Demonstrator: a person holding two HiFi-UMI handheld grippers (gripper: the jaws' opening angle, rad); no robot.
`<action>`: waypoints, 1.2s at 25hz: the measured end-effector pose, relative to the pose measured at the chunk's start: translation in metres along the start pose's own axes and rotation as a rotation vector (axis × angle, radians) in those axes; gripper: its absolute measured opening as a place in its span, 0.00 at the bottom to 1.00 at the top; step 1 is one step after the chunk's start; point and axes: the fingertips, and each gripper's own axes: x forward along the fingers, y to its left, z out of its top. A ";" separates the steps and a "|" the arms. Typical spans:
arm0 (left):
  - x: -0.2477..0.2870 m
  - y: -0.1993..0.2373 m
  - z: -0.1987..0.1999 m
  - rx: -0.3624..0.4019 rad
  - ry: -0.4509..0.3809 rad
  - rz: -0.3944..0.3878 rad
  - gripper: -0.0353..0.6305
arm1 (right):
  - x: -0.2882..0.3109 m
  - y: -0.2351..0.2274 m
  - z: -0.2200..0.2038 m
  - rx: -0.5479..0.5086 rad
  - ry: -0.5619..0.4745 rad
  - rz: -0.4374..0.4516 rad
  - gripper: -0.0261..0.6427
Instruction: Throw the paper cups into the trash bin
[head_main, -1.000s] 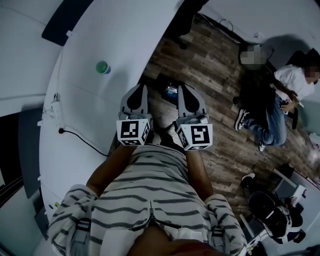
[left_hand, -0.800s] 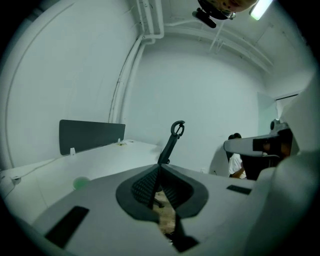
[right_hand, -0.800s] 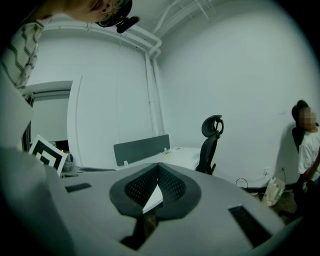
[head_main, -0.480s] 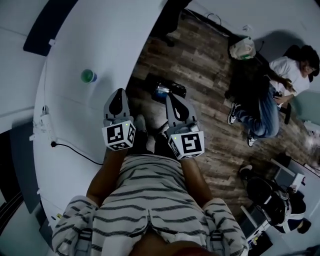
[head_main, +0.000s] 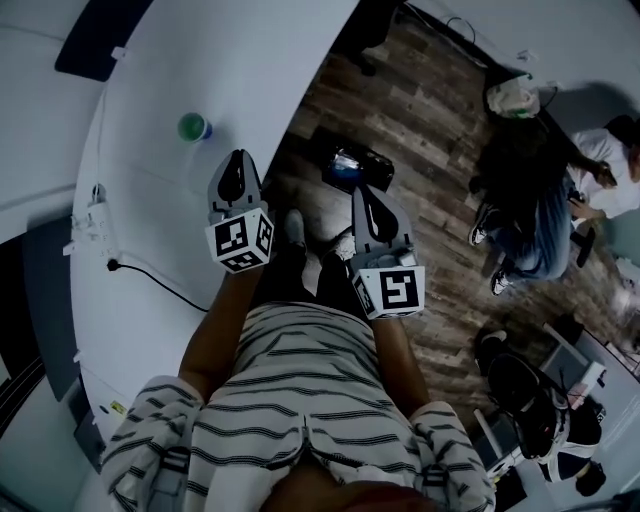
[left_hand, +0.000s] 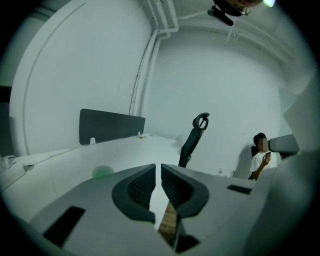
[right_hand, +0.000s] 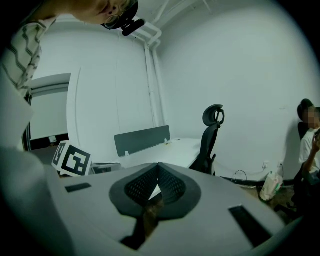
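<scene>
Both grippers are closed and empty. In the left gripper view, the left gripper (left_hand: 158, 169) has its jaws drawn in to a thin slit with nothing in it. In the right gripper view, the right gripper (right_hand: 158, 167) has its jaws meeting at the tips, also with nothing between them.

In the head view I hold the left gripper (head_main: 236, 160) over the edge of the white tabletop (head_main: 200, 60). The right gripper (head_main: 364, 192) is beside it over the wood floor (head_main: 430, 120). They are apart and both point away from my body.

I can see one cup (head_main: 194, 127), green on top, standing upright on the tabletop. It is ahead of the left gripper and to its left, near it but not touching. The left gripper view shows the same cup (left_hand: 102, 171) low on the left, beyond the jaws.

A dark bin (head_main: 357, 166), as far as I can tell, sits on the floor just past the right gripper's tips.

Further off, a grey divider (left_hand: 111, 125) stands at the far end of the tabletop and a black chair (right_hand: 210, 137) is next to it. A person (head_main: 545, 215) sits by the wall with a bag (right_hand: 270, 186) on the floor nearby. A power strip (head_main: 92, 215) and its cable lie on the tabletop to my left.
</scene>
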 end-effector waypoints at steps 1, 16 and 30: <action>0.003 0.006 -0.003 -0.006 0.004 0.014 0.09 | 0.002 0.001 -0.002 0.001 0.004 0.002 0.06; 0.037 0.092 -0.060 -0.105 0.091 0.221 0.36 | 0.016 0.021 -0.031 0.005 0.077 0.027 0.06; 0.065 0.142 -0.087 -0.103 0.139 0.330 0.51 | 0.024 0.032 -0.048 0.009 0.118 0.030 0.06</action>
